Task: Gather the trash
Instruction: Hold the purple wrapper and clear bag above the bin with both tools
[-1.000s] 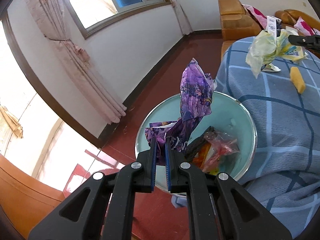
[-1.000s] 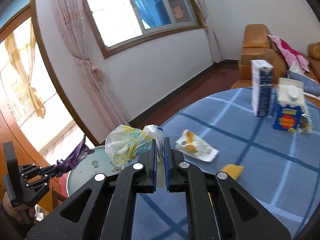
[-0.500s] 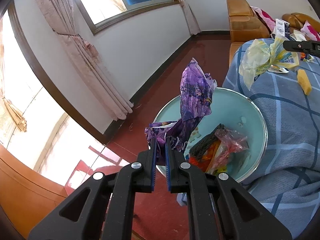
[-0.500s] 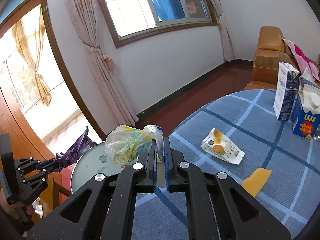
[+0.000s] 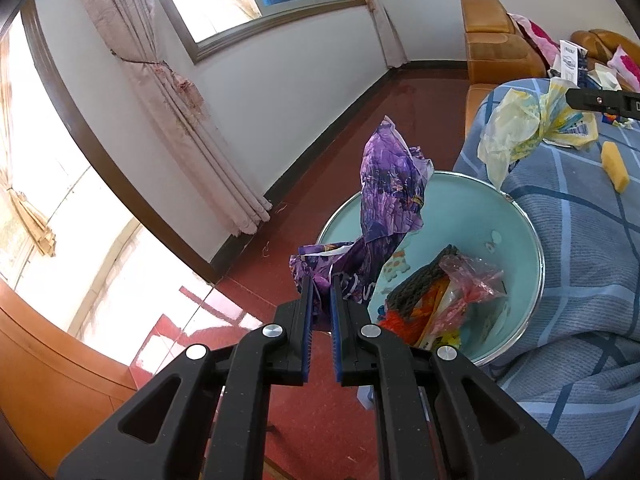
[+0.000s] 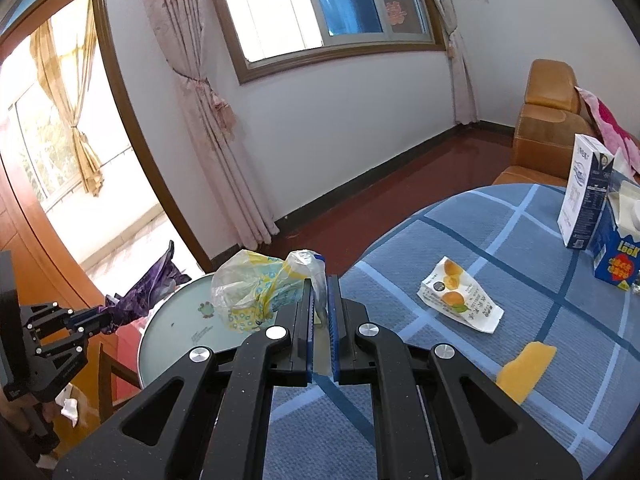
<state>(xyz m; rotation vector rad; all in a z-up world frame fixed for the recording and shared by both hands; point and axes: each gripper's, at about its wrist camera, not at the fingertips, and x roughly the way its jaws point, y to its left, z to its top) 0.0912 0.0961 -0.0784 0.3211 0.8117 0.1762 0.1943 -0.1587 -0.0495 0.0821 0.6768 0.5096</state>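
My left gripper (image 5: 320, 286) is shut on a crumpled purple wrapper (image 5: 390, 196) and holds it over the near rim of a teal bin (image 5: 472, 208) with several pieces of trash inside. My right gripper (image 6: 319, 290) is shut on a clear yellow-printed plastic bag (image 6: 250, 288), held above the table edge beside the bin (image 6: 180, 332). The bag also shows in the left wrist view (image 5: 516, 128). The left gripper with the purple wrapper (image 6: 148, 292) shows at the left of the right wrist view.
On the blue checked tablecloth (image 6: 540, 392) lie a white snack packet (image 6: 460, 300) and a yellow sponge piece (image 6: 524, 368). Two cartons (image 6: 600, 216) stand at the far right. An orange sofa (image 6: 548, 124) is behind the table. Red floor surrounds the bin.
Both grippers have shifted slightly relative to the bin and table, still holding their trash. The right gripper has drawn back toward the table edge.
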